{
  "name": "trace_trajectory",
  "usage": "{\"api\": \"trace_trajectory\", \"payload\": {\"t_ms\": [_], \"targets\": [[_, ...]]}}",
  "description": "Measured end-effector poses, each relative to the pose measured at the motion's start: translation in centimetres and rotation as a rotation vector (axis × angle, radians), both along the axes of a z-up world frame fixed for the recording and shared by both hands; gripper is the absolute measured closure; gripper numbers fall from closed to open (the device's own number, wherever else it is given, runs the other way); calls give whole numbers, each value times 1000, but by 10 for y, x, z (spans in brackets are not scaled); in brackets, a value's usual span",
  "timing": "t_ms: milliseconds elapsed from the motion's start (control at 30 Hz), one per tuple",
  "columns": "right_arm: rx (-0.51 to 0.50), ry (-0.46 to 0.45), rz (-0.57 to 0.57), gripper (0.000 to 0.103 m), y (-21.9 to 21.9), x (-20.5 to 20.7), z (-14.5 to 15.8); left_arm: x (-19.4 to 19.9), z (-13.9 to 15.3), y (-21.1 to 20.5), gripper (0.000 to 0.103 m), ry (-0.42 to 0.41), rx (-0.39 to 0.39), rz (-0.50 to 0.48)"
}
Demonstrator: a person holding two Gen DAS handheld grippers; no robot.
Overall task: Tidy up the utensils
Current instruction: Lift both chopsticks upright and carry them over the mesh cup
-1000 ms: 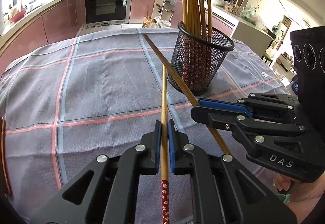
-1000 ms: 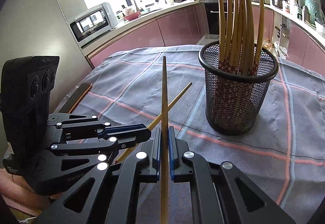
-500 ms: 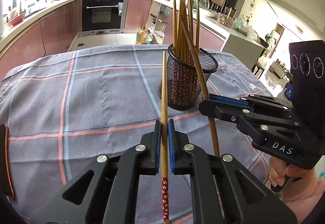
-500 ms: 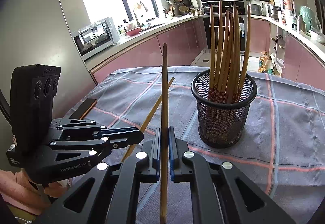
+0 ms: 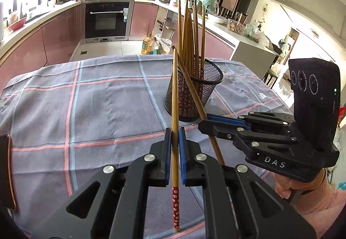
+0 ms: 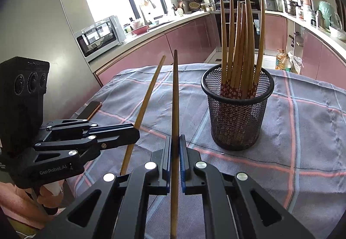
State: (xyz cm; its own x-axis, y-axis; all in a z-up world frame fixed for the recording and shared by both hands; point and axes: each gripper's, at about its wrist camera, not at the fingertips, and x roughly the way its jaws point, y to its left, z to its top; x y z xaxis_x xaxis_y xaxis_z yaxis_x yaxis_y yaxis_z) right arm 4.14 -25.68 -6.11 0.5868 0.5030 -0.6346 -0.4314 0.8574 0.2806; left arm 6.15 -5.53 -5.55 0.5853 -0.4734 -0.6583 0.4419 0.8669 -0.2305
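Note:
In the left wrist view my left gripper (image 5: 174, 131) is shut on a wooden chopstick (image 5: 174, 91) that points up and away, its red flowered end toward the camera. To its right, my right gripper (image 5: 205, 123) is shut on a second chopstick (image 5: 193, 91), which slants up to the left until both tips almost meet. Behind them stands a black mesh holder (image 5: 208, 87) with several chopsticks (image 5: 190, 29) upright in it. In the right wrist view my right gripper (image 6: 175, 139) clamps its chopstick (image 6: 175, 91), and the left gripper (image 6: 135, 133) holds the other chopstick (image 6: 149, 89) left of it. The holder (image 6: 235, 122) is ahead to the right.
A grey cloth with pink and blue checks (image 5: 97, 109) covers the table. A dark phone (image 6: 90, 109) lies near the table's left edge, also at the left rim as the phone (image 5: 5, 171). A hand (image 5: 302, 193) grips the right tool. Kitchen counters lie beyond.
My left gripper has risen and tipped upward with its chopstick. The two chopsticks, crossed a second ago, now stand nearly side by side. The holder looks lower and farther off.

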Motion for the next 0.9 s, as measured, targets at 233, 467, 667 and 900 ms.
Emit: {"api": "trace_trajectory", "payload": {"t_ms": [233,467,667,900], "targets": [[2,-25,41,97,8,-4,3,1,-4,-3,96,12,10,-15],[18,-28,41,97,7,-4,3,3,-7,-3,95,29,5,-28],[23,-29,35,97,5,-4,3,4,-7,-4,95,28,7,-24],[21,-37,12,97,-2,-4,4,4,-5,-5,95,17,9,-17]]}}
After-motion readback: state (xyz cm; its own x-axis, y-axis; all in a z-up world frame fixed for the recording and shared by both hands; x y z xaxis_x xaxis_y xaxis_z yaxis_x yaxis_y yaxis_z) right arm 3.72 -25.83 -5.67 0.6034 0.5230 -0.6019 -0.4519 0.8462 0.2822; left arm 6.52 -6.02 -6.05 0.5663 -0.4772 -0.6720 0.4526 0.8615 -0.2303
